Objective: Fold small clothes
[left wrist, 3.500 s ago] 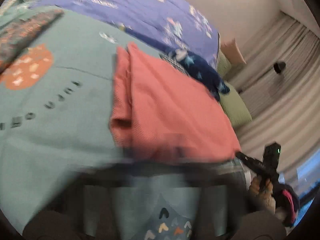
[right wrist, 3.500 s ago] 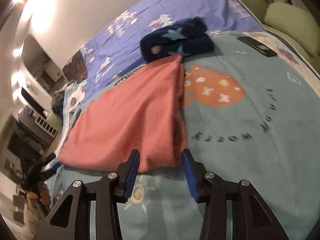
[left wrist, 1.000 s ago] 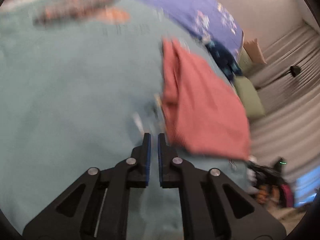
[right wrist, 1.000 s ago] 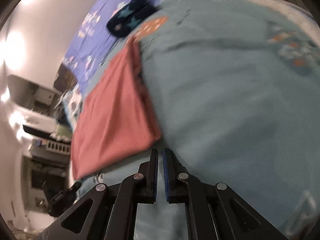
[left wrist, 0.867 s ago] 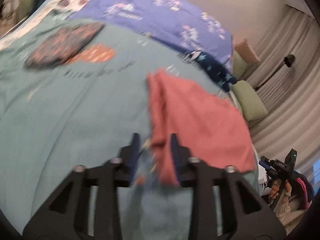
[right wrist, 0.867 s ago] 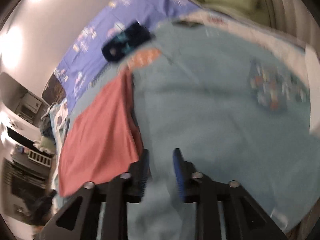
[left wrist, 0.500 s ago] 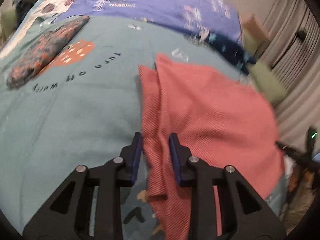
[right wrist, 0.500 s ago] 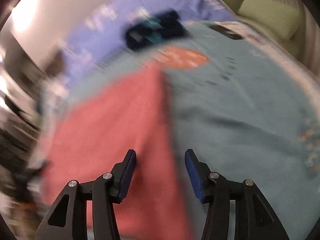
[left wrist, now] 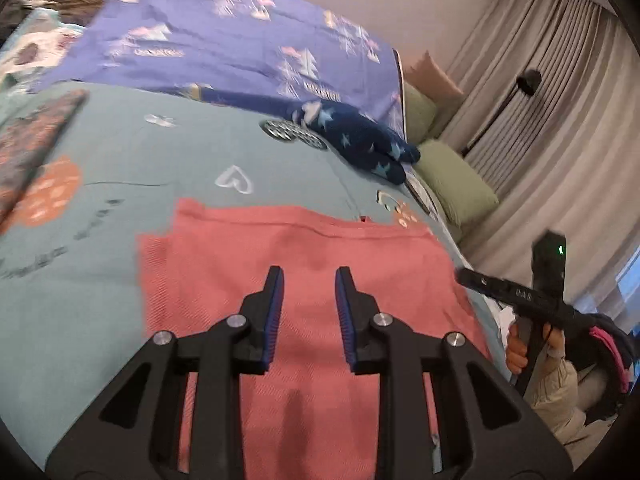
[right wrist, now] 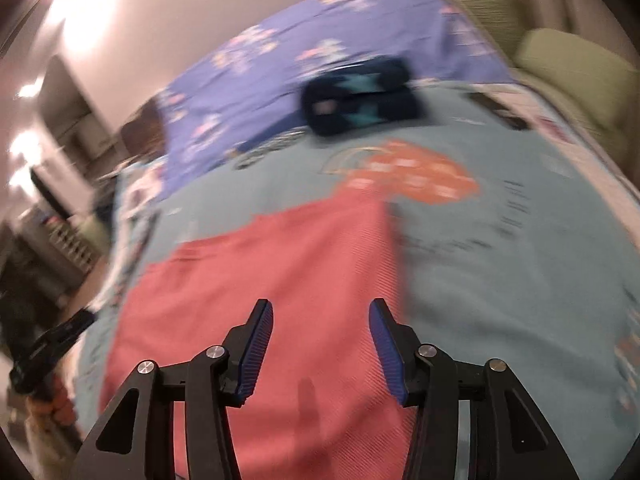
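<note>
A coral-pink knit garment [left wrist: 304, 248] lies flat on the teal bedspread [left wrist: 120, 148]; it also shows in the right wrist view [right wrist: 280, 264]. My left gripper [left wrist: 309, 286] is open and empty, held over the garment's middle. My right gripper [right wrist: 321, 320] is open and empty, over the garment near its right edge. The right gripper also shows at the right of the left wrist view [left wrist: 520, 292], beside the garment's right side. A folded navy star-print garment [left wrist: 360, 140] lies farther back on the bed and appears blurred in the right wrist view [right wrist: 360, 96].
A purple patterned sheet [left wrist: 224, 40] covers the bed's far part. Green pillows [left wrist: 456, 184] and curtains [left wrist: 560, 120] are at the right. A dark patterned folded item [left wrist: 28, 144] lies at the left. A phone [right wrist: 496, 110] lies on the bedspread.
Both grippers opened from shut and swung round over the pink garment, which now lies flat and square under them.
</note>
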The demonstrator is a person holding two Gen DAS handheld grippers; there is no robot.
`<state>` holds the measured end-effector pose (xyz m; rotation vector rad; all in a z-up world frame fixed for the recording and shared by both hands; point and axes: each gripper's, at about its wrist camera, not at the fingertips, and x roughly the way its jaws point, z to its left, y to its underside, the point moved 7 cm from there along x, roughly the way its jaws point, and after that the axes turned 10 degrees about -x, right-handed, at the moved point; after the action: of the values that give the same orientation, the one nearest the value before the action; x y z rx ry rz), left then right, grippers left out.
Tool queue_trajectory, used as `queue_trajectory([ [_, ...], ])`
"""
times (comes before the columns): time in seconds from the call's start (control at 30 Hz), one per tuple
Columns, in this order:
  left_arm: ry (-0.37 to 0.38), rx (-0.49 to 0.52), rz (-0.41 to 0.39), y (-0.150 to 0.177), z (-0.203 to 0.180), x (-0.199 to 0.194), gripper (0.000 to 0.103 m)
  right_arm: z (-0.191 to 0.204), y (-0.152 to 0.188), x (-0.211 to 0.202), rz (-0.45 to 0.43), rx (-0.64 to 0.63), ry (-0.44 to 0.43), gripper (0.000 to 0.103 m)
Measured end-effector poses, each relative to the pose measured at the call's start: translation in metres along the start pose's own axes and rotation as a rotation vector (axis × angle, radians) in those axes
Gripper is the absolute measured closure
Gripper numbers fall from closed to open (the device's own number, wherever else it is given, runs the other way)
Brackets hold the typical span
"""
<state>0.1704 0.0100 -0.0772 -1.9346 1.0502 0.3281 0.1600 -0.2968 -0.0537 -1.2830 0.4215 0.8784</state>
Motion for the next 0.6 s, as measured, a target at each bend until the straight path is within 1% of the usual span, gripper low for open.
queue_trajectory([
  [0.03, -0.044, 0.011, 0.020, -0.002, 0.004, 0.016, 0.076, -0.002, -0.007, 0.017, 0.022, 0.002, 0.000, 0.056],
  [0.07, -0.117, 0.022, 0.036, -0.002, 0.014, 0.032, 0.076, -0.007, -0.013, 0.033, 0.045, 0.004, 0.025, 0.056],
  [0.1, -0.237, 0.017, 0.056, -0.002, 0.034, 0.049, 0.076, -0.020, -0.017, 0.050, 0.072, 0.004, 0.090, 0.058],
  [0.13, -0.291, -0.009, 0.072, 0.000, 0.050, 0.057, 0.081, -0.032, -0.018, 0.061, 0.089, 0.009, 0.126, 0.062],
  [0.17, -0.257, -0.060, 0.068, 0.001, 0.060, 0.056, 0.085, -0.044, -0.019, 0.070, 0.094, 0.043, 0.126, 0.077],
  [0.2, -0.210, -0.115, 0.049, -0.001, 0.063, 0.048, 0.085, -0.051, -0.018, 0.070, 0.085, 0.087, 0.115, 0.084],
  [0.23, -0.203, -0.136, 0.044, -0.001, 0.064, 0.040, 0.085, -0.050, -0.013, 0.062, 0.070, 0.117, 0.092, 0.084],
  [0.27, -0.210, -0.136, 0.034, -0.001, 0.064, 0.032, 0.085, -0.052, -0.012, 0.053, 0.053, 0.119, 0.080, 0.083],
  [0.33, -0.218, -0.120, 0.006, -0.003, 0.063, 0.018, 0.082, -0.043, -0.010, 0.039, 0.045, 0.072, 0.114, 0.081],
  [0.37, -0.223, -0.113, -0.009, -0.004, 0.063, 0.011, 0.078, -0.031, -0.009, 0.031, 0.041, 0.030, 0.132, 0.079],
  [0.4, -0.230, -0.106, -0.026, -0.005, 0.064, 0.005, 0.074, -0.017, -0.008, 0.024, 0.036, -0.015, 0.124, 0.079],
  [0.43, -0.240, -0.095, -0.043, -0.006, 0.065, -0.001, 0.071, 0.003, -0.006, 0.016, 0.029, -0.081, 0.100, 0.079],
  [0.47, -0.253, -0.081, -0.057, -0.006, 0.066, -0.006, 0.066, 0.024, -0.005, 0.011, 0.023, -0.146, 0.080, 0.079],
  [0.53, -0.268, -0.077, -0.072, -0.006, 0.071, -0.011, 0.064, 0.071, 0.006, 0.005, 0.018, -0.272, 0.039, 0.079],
  [0.6, -0.256, -0.087, -0.069, -0.004, 0.071, -0.019, 0.063, 0.126, 0.026, 0.005, 0.032, -0.414, -0.019, 0.077],
])
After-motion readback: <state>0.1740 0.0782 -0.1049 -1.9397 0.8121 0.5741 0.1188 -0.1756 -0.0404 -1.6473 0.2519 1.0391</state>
